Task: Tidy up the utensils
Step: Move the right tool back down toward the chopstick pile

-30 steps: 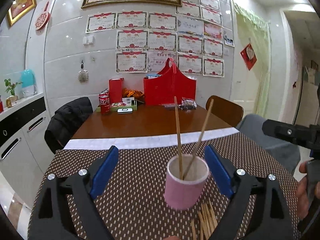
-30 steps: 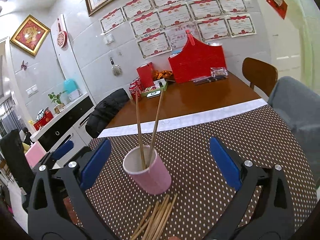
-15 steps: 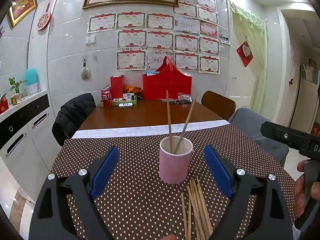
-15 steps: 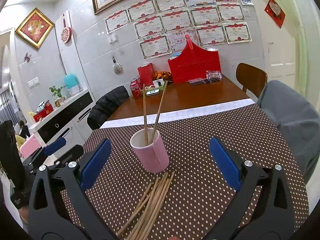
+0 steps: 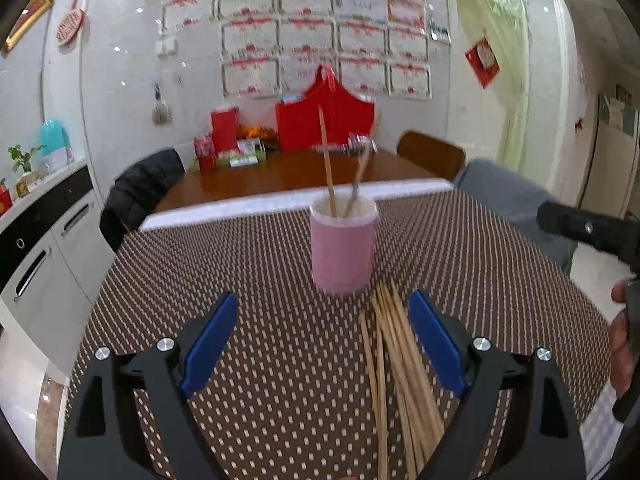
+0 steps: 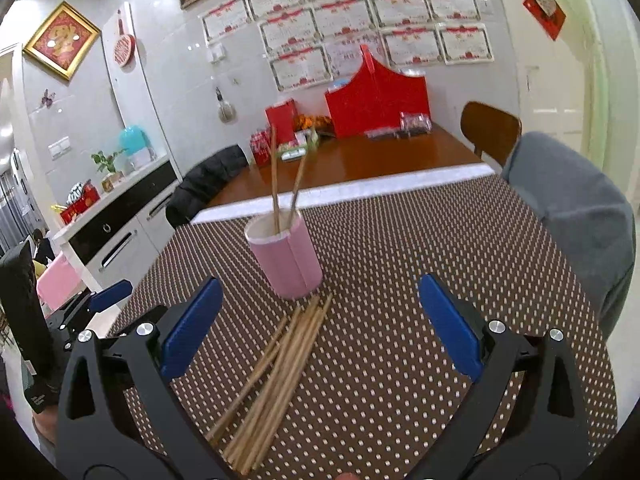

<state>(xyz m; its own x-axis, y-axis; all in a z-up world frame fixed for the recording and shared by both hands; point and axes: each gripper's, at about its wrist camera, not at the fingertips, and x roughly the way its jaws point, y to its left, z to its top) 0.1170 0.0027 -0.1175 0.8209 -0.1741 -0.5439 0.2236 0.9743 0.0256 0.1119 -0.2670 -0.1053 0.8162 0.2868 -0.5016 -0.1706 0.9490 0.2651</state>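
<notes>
Both my left hand-held gripper and right hand-held gripper are spread wide, empty, above loose chopsticks below the pink cup at frame centre.

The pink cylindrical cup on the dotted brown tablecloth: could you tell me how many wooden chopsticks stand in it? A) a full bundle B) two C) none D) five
B: two wooden chopsticks stand in the pink cylindrical cup, while the rest of the bundle lies loose on the dotted brown tablecloth in front of it.
</notes>
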